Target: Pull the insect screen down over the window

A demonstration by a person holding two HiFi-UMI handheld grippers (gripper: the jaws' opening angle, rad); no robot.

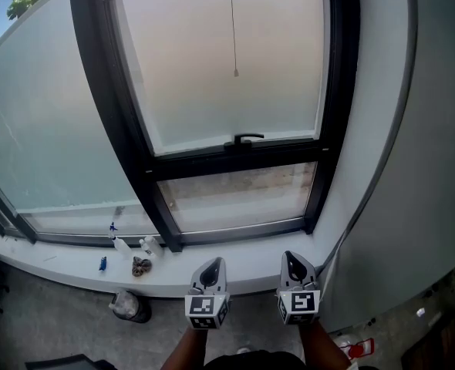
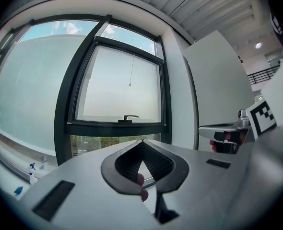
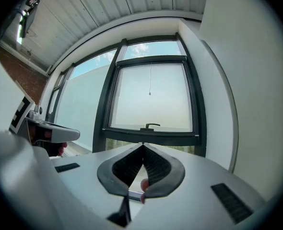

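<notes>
The left gripper (image 1: 211,268) and right gripper (image 1: 293,262) are pale grey shells, each with black ribbed pads (image 2: 153,163) around a leaf-shaped hollow. Each carries a white cube (image 1: 204,308) printed with black square markers.

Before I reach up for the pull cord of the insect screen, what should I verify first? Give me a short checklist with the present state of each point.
1. Left gripper open for grasping: not ok, jaws shut, nothing between them.
2. Right gripper open: not ok, shut and empty too.
3. Pull cord in view, hanging free before the pane: ok.
4. Grippers near the cord: not ok, both low, in front of the window sill.
5. Spray bottles out of the way: ok, they stand on the sill to the left.
6. Insect screen partly down: cannot tell.
</notes>
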